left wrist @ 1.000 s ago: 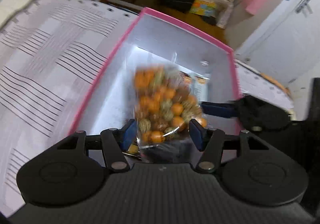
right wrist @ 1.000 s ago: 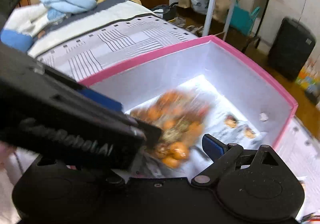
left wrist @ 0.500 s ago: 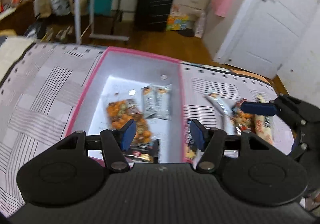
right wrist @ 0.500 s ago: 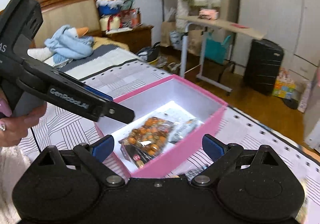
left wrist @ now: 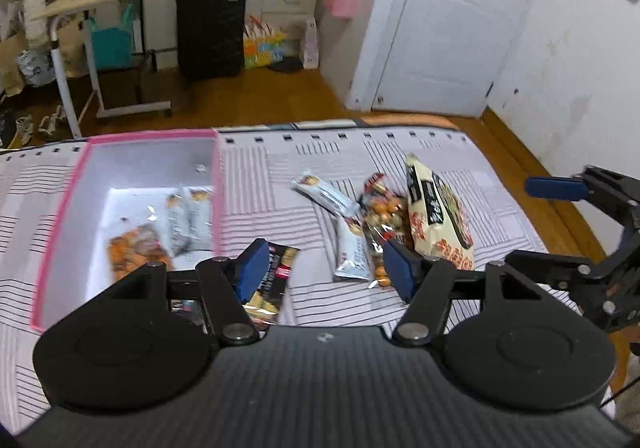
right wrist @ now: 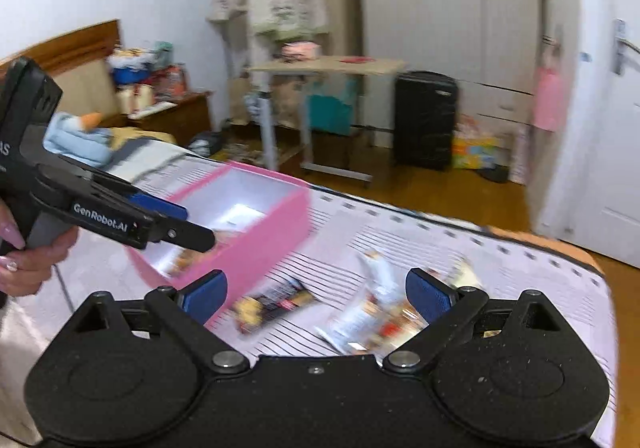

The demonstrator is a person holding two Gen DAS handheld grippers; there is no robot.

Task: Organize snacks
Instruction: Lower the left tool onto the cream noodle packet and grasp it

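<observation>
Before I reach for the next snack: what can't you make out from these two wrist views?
- Dark packet, left wrist view: near end hidden behind the left tongs.
- Pink box, right wrist view: contents blurred, partly covered by the left tongs.
- Loose snack pile, right wrist view: motion blur, labels unreadable.
- Right tongs, left wrist view: only one finger shows.

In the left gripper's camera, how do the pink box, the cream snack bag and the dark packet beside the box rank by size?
1. Pink box, clearly largest.
2. Cream snack bag.
3. Dark packet, though a gripper finger partly hides it, so its full size is unsure.
</observation>
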